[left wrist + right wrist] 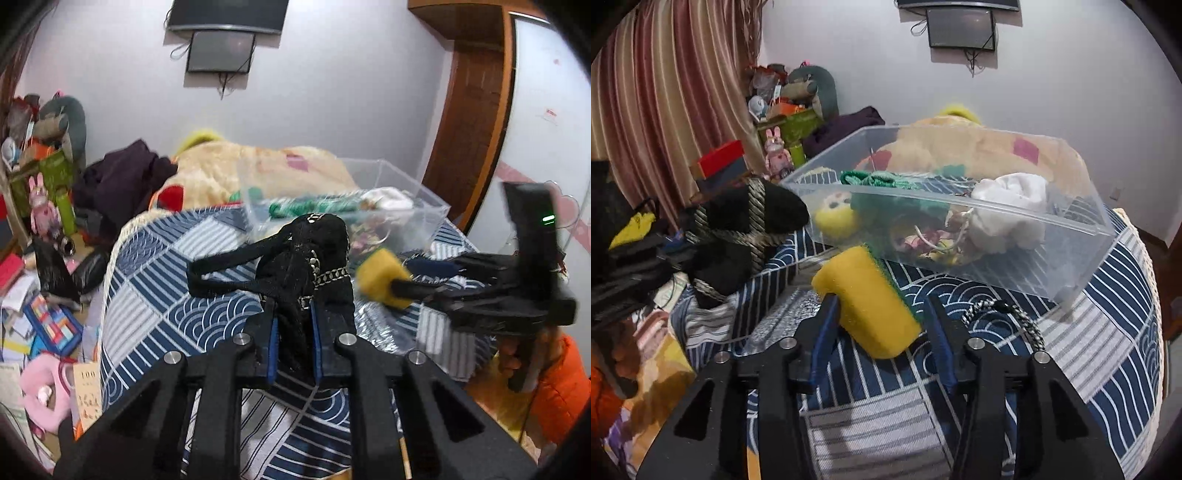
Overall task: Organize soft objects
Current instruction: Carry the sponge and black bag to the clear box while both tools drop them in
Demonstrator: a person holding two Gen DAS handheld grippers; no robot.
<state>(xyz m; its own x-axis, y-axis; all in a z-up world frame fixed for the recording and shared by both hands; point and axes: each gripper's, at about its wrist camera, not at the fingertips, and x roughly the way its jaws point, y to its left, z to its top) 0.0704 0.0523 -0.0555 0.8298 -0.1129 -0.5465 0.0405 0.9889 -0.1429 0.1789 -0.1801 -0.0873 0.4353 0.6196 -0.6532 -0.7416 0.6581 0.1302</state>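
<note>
Bed (1115,332) under blue-white patterned quilt; clear plastic bin (1071,254) on it holding green cord and white cloth; white wall, mounted screen (221,51), striped curtain (665,92), cluttered floor (33,306); left hand-held gripper (294,317) clamps black chain-trimmed pouch (317,254) above the quilt; right hand-held gripper (879,314) pinches yellow sponge (868,299) just before the bin.

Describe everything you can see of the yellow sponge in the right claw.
The yellow foam sponge with a green scouring layer is a rounded block, porous and soft-looking. It is held tilted between the right claw fingers, above the blue patterned quilt, just in front of the clear plastic bin.
</note>
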